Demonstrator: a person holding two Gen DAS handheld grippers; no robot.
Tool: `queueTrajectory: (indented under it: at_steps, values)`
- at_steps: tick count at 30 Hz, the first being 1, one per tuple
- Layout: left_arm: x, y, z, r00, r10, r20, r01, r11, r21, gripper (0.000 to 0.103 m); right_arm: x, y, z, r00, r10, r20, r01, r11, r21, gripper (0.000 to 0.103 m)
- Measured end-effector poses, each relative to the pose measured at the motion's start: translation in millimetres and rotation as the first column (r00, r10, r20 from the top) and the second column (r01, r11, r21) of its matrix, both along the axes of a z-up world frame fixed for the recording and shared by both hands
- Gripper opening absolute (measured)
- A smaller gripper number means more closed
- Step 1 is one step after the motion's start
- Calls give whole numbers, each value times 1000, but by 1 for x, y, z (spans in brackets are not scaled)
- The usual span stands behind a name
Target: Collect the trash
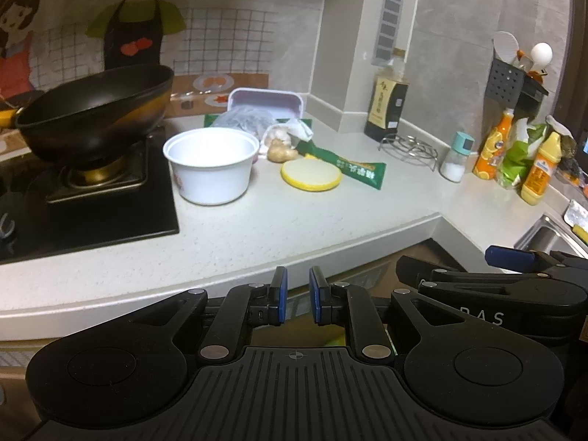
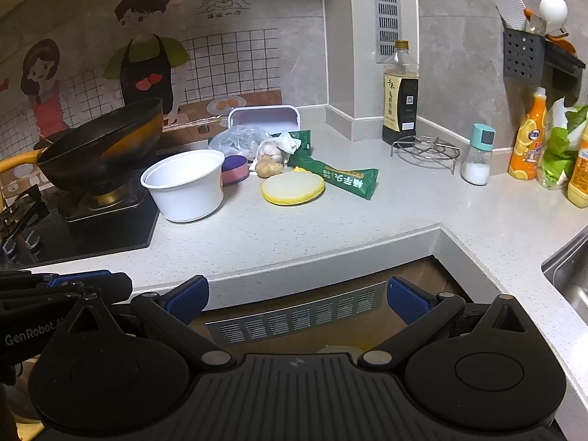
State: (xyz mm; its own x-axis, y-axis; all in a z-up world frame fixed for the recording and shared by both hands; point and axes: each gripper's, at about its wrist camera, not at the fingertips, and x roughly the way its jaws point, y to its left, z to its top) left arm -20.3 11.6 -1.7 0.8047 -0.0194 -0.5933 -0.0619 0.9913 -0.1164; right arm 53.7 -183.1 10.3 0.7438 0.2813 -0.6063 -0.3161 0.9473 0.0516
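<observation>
A white plastic bowl (image 1: 211, 165) (image 2: 185, 183) stands empty on the pale countertop (image 1: 294, 220) beside the stove. Behind it lie a green snack wrapper (image 1: 352, 169) (image 2: 338, 176), a round yellow lid (image 1: 310, 174) (image 2: 293, 188), a crumpled clear plastic bag (image 1: 242, 119) and a ginger root (image 1: 281, 153). My left gripper (image 1: 297, 294) hovers before the counter's front edge, its blue pads a narrow gap apart with nothing between them. My right gripper (image 2: 297, 297) stands wide open and empty, to the right of the left one, also short of the counter.
A black wok (image 1: 95, 117) sits on the stove burner at left. A lavender tray (image 1: 265, 101) leans at the back wall. An oil bottle (image 1: 389, 106), wire trivet (image 1: 409, 149), salt shaker (image 1: 457, 158) and orange bottles (image 1: 488, 150) stand at right, near a steel sink (image 2: 569, 268).
</observation>
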Motion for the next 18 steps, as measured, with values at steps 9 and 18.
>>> queueTrajectory:
  at_steps: [9,18]
  values:
    - [3,3,0,1000,5,-12,-5,1000,-8,17,1,6,-1,1000,2,-7,-2,1000,-9,103]
    - [8,7,-3,1000,8,-27,-9,1000,-22,17,3,10,-3,1000,0,-13,0,1000,-20,103]
